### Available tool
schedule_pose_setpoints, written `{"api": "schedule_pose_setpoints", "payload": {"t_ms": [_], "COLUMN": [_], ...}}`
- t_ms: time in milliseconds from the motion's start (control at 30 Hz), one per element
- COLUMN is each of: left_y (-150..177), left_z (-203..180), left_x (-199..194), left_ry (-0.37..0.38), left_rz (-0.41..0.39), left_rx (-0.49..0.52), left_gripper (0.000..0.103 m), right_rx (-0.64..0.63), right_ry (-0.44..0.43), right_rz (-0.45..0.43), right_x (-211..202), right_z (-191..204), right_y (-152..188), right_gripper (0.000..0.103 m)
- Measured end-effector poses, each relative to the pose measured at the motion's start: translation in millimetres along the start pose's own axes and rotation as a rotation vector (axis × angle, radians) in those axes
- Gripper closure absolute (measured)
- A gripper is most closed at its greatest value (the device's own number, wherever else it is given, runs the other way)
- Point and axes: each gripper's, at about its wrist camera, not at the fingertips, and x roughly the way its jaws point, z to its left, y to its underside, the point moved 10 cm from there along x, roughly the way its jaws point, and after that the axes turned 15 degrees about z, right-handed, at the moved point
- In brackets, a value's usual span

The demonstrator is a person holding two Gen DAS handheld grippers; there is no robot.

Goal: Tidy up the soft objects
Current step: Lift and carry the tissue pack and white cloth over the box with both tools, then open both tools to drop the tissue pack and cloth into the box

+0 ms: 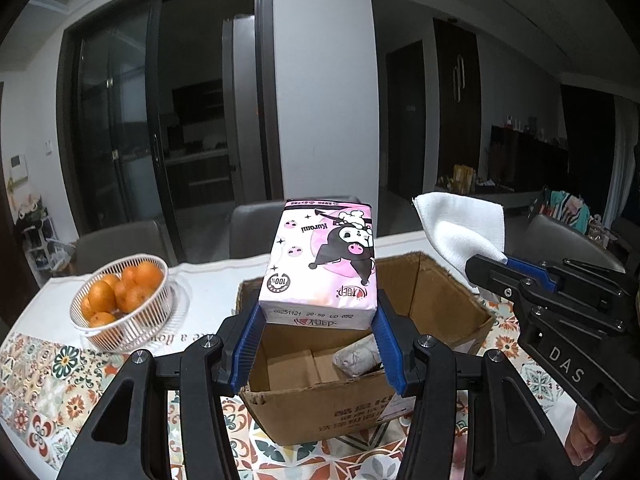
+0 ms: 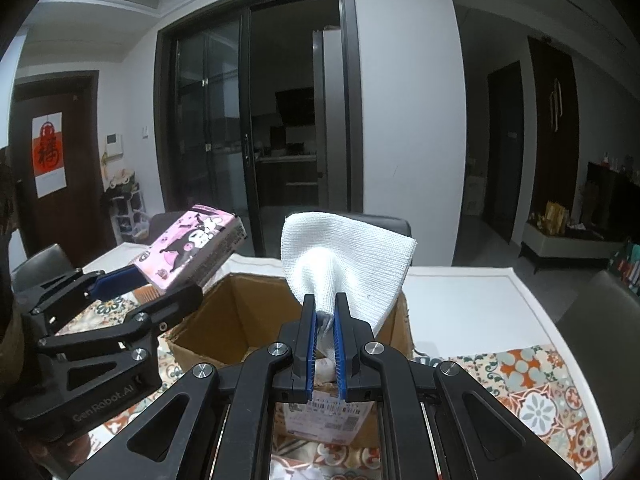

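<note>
My left gripper [image 1: 318, 320] is shut on a pink tissue pack [image 1: 322, 264] with a cartoon print, holding it above the open cardboard box [image 1: 436, 292]. That pack [image 2: 192, 248] and the left gripper [image 2: 160, 284] also show at the left of the right wrist view. A folded white cloth [image 2: 344, 264] fans out from my right gripper [image 2: 326, 308], which is shut on its bunched end over the box [image 2: 236, 316]. The cloth [image 1: 460, 236] hangs at the box's far right corner. A pale soft bundle [image 1: 358, 358] lies inside the box.
A white wire basket of oranges [image 1: 120, 300] stands left of the box on the patterned tablecloth [image 1: 44, 384]. Grey chairs [image 1: 256, 228] line the table's far side. The white tabletop [image 2: 472, 304] stretches right of the box.
</note>
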Motion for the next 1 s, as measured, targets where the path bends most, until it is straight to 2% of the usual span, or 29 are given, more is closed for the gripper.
{"api": "schedule_pose_setpoints", "payload": {"t_ms": [567, 767, 800, 867, 900, 933, 1000], "left_y": [20, 20, 20, 18, 16, 15, 14], "left_z": [-5, -5, -5, -6, -5, -5, -3], "left_x": [62, 69, 69, 65, 64, 61, 55], "left_ry": [-0.032, -0.040, -0.042, -0.040, -0.042, -0.047, -0.062], "left_rz": [0.175, 0.189, 0.187, 0.171, 0.165, 0.155, 0.138], "left_rx": [0.029, 0.032, 0.031, 0.031, 0.031, 0.033, 0.037], "left_gripper": [0.051, 0.051, 0.050, 0.044, 0.041, 0.041, 0.040], "right_rx": [0.009, -0.015, -0.015, -0.005, 0.000, 0.006, 0.013], "right_ry": [-0.035, -0.023, -0.023, -0.031, -0.031, -0.023, -0.004], "right_rz": [0.182, 0.217, 0.220, 0.227, 0.220, 0.207, 0.194], "right_x": [65, 76, 76, 76, 75, 73, 68], "right_z": [-14, -15, -15, -17, -18, -20, -24], "right_y": [14, 17, 18, 18, 17, 16, 14], "right_gripper": [0.094, 0.093, 0.092, 0.081, 0.069, 0.062, 0.062]}}
